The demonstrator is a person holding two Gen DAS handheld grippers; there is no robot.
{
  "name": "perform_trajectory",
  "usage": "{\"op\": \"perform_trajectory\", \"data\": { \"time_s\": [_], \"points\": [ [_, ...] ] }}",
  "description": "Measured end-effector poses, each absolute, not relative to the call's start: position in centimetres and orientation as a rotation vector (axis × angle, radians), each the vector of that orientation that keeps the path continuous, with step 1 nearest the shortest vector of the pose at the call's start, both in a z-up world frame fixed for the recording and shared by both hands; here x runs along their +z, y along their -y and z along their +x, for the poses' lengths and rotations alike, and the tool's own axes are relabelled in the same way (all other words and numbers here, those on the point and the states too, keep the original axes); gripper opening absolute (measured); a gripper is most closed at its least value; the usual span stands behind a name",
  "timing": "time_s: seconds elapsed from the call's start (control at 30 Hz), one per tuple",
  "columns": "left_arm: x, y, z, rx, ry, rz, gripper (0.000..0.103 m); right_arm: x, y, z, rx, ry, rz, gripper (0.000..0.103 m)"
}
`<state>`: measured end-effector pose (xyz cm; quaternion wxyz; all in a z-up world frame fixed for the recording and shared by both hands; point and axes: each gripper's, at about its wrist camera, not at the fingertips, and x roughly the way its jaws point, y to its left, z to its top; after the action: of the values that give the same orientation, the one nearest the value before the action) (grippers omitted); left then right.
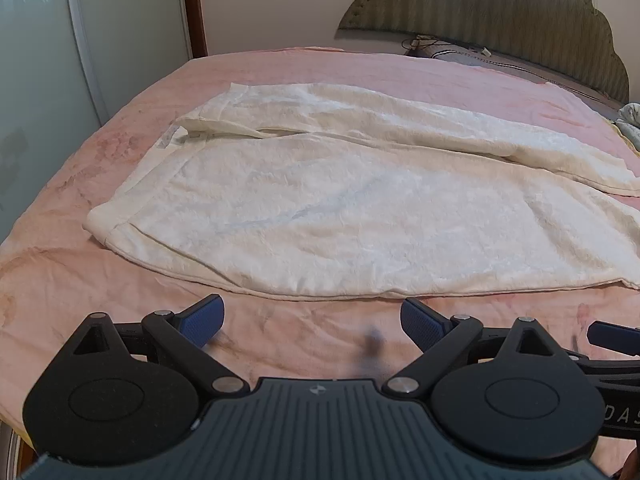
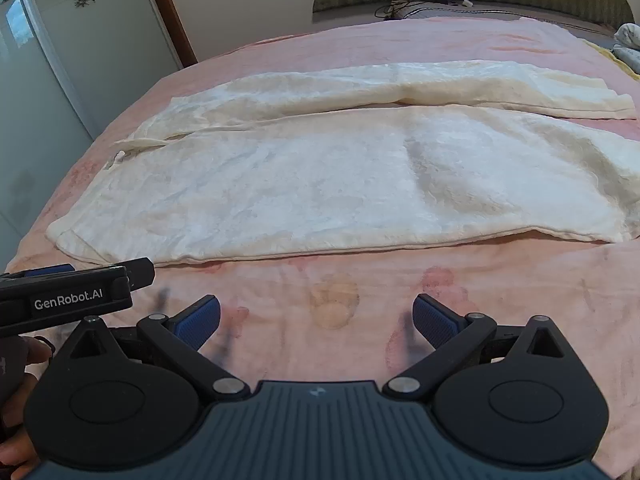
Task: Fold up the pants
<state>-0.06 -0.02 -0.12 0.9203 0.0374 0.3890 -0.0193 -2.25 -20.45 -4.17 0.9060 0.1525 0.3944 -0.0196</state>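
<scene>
The cream pants [image 1: 340, 216] lie flat and unfolded on the pink bedspread [image 1: 280, 340], long axis across the bed, waistband to the left, both legs running right. Beyond them stands an olive headboard [image 1: 500, 8], with a pillow [image 1: 480, 58] at its foot. Nearer than the pants, the left gripper [image 1: 312, 322] and right gripper [image 2: 316, 322] hover over bare bedspread, fingers spread wide, holding nothing.
</scene>
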Motion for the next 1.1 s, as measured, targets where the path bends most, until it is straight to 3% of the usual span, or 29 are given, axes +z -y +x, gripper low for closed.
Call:
{"op": "perform_trajectory", "data": {
  "time_s": [1.1],
  "points": [
    [-0.56,0.26,0.11,-0.067,-0.857,0.018,0.097,-4.55,20.33,-2.26,-0.032,-0.828,0.323,0.103]
  ]
}}
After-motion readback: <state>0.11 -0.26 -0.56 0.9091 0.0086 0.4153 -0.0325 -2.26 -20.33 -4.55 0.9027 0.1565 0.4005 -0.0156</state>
